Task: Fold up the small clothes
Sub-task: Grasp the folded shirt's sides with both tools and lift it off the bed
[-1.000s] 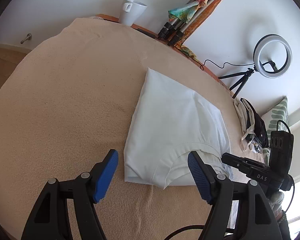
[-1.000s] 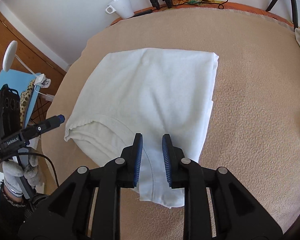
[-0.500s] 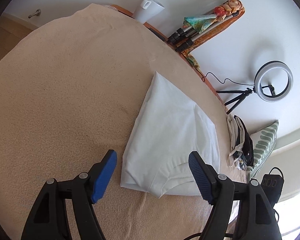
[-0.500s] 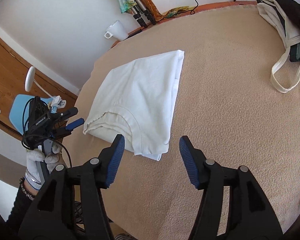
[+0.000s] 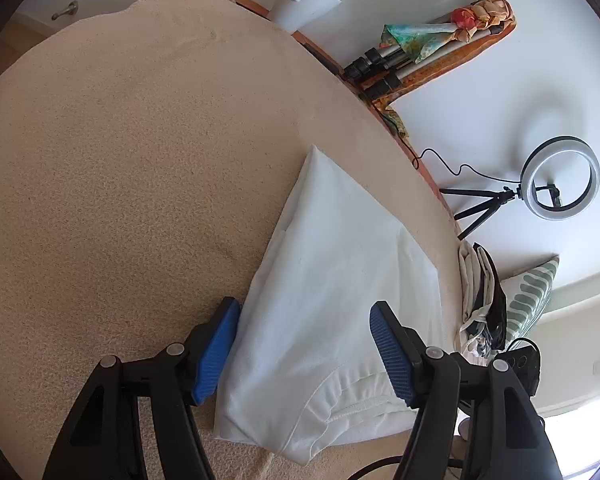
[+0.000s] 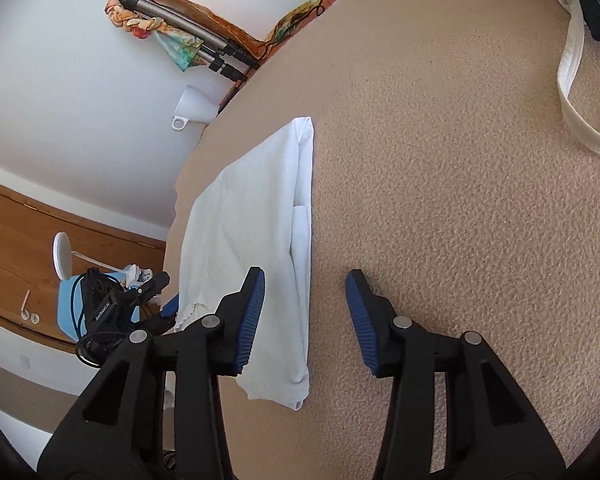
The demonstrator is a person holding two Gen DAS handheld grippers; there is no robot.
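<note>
While both tongs close, white shirt (image 5: 332, 320) lies folded — seemingly ungripped.

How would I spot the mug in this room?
Find the beige blanket covering the table, then follow it to the far edge by the white wall. The mug stands there, beyond the folded white shirt: white, flared, with one handle, the only crockery in sight.

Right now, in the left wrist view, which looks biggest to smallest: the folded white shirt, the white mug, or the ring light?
1. folded white shirt
2. and 3. ring light and white mug: too similar, and at different distances, to rank.
</note>
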